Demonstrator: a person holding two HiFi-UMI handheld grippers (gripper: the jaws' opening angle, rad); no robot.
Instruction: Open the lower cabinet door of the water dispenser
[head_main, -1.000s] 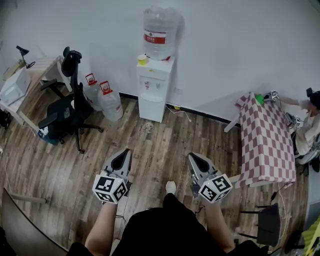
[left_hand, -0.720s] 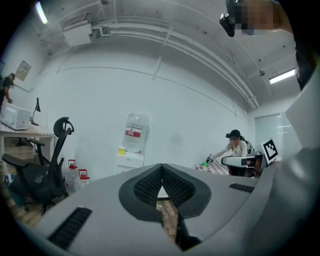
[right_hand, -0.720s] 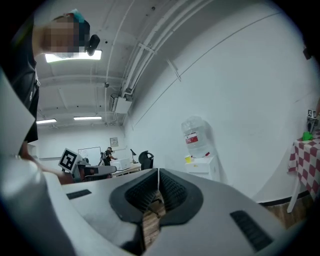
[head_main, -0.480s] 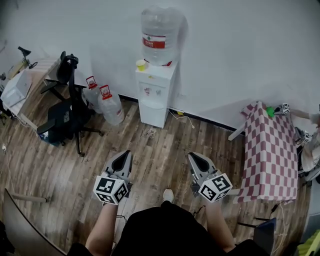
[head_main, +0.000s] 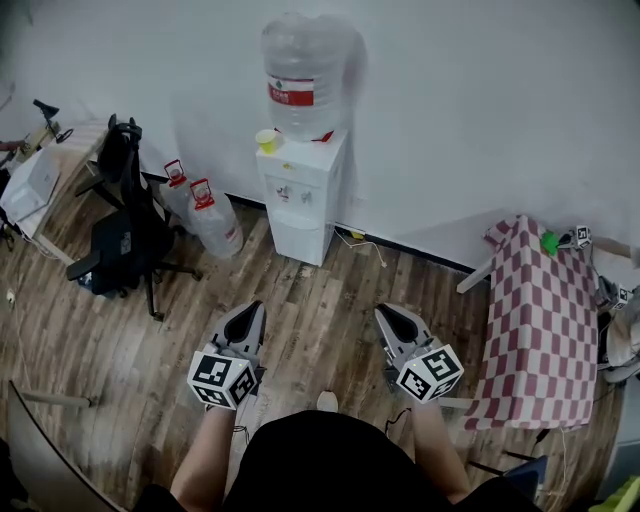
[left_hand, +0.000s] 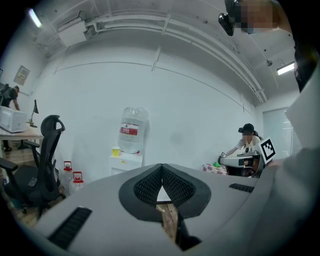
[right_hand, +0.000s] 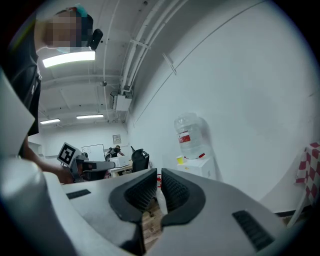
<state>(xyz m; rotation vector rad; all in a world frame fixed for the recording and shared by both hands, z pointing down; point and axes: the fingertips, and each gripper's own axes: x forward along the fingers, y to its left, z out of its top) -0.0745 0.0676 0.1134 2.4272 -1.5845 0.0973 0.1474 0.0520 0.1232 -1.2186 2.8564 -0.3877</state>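
Water dispenser stands against the white wall with its lower cabinet door shut, a large bottle on top and a yellow cup beside the bottle's neck. In the head view it now sits lower and a little further left than a second ago, and looks larger. Left of the dispenser are a black office chair and two spare bottles on the wooden floor; these too have slid left. In front of the dispenser and well apart from it, the left gripper points toward it with its jaws pressed together and nothing between them. The right gripper does likewise, with only a thin slit between its pads. Right of the dispenser, the checked table has dropped lower in the view.
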